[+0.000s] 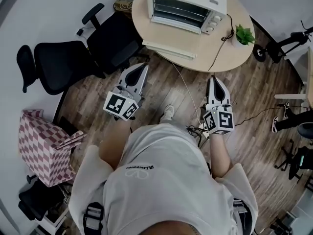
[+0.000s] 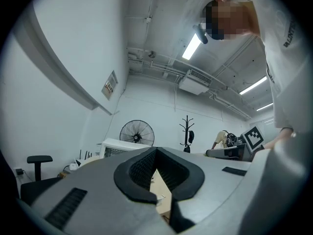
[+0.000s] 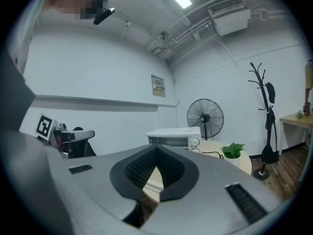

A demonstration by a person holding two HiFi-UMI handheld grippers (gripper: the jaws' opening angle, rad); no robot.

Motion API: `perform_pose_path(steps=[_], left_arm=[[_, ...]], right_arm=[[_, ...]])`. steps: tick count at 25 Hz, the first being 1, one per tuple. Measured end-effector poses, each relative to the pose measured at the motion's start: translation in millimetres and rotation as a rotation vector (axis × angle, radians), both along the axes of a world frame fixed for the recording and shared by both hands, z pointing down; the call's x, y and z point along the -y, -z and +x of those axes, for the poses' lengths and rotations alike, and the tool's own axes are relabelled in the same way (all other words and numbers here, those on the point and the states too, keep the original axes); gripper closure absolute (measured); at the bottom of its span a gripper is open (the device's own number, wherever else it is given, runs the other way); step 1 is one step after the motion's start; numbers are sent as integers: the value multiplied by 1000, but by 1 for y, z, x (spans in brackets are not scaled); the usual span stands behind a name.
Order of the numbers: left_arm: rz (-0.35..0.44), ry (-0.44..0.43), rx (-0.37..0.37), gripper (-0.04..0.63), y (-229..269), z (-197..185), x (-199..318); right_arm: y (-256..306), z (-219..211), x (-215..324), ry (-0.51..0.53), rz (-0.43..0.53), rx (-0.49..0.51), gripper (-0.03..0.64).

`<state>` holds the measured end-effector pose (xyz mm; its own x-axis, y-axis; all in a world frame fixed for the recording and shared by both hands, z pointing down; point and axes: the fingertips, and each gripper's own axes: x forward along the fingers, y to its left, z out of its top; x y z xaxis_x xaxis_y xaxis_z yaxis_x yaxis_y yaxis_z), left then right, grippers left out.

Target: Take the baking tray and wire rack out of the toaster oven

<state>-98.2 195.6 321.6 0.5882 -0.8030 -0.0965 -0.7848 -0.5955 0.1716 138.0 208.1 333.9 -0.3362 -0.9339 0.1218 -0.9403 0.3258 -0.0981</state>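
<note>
"VALENTINO" lettering (image 1: 139, 167) on the person's white shirt (image 1: 166, 190)

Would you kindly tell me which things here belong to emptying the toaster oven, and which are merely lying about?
Belonging to the job: toaster oven, on the round table; left gripper and right gripper, both shut and empty.

Lying about: potted plant, black office chair, checked bag, standing fan.

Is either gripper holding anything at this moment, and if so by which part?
Nothing is held. The left gripper and right gripper are both shut and empty, short of the toaster oven on the round table.
</note>
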Motion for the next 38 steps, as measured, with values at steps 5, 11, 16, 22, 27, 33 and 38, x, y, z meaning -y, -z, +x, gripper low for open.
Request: perform_pose_path(steps=[5,11,16,22,27,33,38], left_arm=[[-8,27,10,594,0,26,29],[-21,53,24,594,-5,43,57],[-37,67,23,594,-8,46,70],[-46,37,-5,594,-13,55,99],[-59,4,-39,594,-20,59,135],[-111,-42,-115,594,-39,63,186],[-216,-60,-225,594,-69,60,238]], right_arm=[[-4,16,34,55,-9,16,615],[-19,28,69,89,-36,38,615],[-23,21,87,118,-50,55,615],[-29,16,108,118,-67,63,615],[-35,1,137,132,-87,84,615],[-49,-22,188,144,-144,160,615],[-69,-37,237,128,-196,220,615]])
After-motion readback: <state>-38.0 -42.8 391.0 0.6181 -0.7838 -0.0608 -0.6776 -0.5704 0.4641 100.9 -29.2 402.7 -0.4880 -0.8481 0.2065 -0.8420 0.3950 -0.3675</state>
